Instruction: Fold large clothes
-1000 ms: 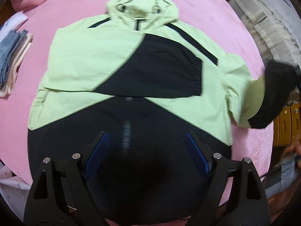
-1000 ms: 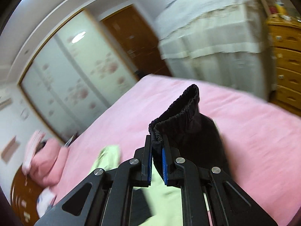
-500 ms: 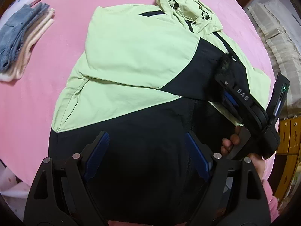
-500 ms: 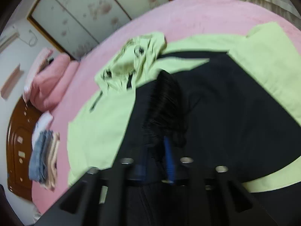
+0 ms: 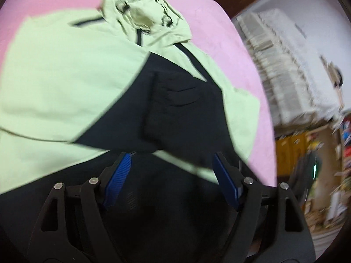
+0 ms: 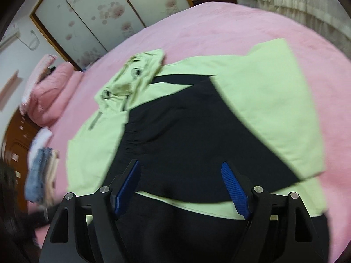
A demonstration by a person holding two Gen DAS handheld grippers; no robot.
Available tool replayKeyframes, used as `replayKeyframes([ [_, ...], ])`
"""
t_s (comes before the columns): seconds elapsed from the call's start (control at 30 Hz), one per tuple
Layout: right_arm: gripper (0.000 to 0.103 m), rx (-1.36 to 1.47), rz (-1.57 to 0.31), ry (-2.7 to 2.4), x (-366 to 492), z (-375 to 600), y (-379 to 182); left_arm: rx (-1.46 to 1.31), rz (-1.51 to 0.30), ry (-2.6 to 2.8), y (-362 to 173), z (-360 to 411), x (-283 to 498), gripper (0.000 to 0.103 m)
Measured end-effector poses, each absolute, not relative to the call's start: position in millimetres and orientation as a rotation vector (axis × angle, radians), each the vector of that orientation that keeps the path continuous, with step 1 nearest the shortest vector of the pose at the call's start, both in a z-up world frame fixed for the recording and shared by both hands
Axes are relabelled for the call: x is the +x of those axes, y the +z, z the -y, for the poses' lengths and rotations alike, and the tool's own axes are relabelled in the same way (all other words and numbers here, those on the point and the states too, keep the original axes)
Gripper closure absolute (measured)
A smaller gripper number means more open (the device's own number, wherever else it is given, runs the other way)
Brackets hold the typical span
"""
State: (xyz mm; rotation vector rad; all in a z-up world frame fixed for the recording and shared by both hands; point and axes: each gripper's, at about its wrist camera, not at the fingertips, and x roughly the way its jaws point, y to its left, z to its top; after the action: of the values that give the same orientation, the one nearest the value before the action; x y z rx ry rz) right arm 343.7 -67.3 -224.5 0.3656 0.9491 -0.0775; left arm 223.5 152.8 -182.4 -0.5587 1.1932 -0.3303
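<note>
Hooded jacket, pale green and black, is lying spread on the pink bed, both black-cuffed sleeves folded across its chest. Left gripper is hovering over the black hem, its fingers wide but closing, gripping nothing. Right gripper is opening, fingers empty, above the folded sleeves. Folded clothes are sitting near the bed's edge.
</note>
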Motion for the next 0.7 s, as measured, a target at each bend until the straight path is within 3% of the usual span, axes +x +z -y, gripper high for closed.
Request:
replayKeyframes([
  [0.13, 0.026, 0.28, -0.93, -0.18, 310.3, 104.6, -219.5, -0.609, -1.219, -0.224, -214.5, -128.5, 245.3, 0.029],
  [0.33, 0.026, 0.184, -0.95, -0.275, 266.5, 159.8, -220.3, -0.421, -1.226, -0.056, -232.3, -98.2, 263.6, 0.032],
  [0.37, 0.026, 0.176, -0.958, -0.279, 261.9, 167.7, -222.1, -0.383, -1.232, -0.035, -233.5, -91.0, 267.0, 0.035],
  [0.4, 0.026, 0.174, -0.97, -0.281, 257.2, 176.2, -225.1, -0.355, -1.24, -0.019, -234.8, -84.7, 268.9, 0.048],
  [0.43, 0.026, 0.175, -0.986, -0.281, 253.7, 183.8, -228.7, -0.333, -1.244, -0.008, -236.7, -81.3, 270.4, 0.054],
  [0.47, 0.026, 0.178, -0.998, -0.283, 248.9, 191.1, -231.9, -0.307, -1.252, 0.004, -238.0, -75.0, 271.2, 0.055],
  [0.63, 0.026, 0.231, -1.061, -0.258, 242.1, 219.9, -253.7, -0.266, -1.213, -0.02, -236.8, -47.5, 273.7, 0.08],
  [0.7, 0.026, 0.242, -1.07, -0.247, 245.0, 226.7, -261.0, -0.251, -1.182, -0.033, -227.0, -41.7, 274.7, 0.083],
])
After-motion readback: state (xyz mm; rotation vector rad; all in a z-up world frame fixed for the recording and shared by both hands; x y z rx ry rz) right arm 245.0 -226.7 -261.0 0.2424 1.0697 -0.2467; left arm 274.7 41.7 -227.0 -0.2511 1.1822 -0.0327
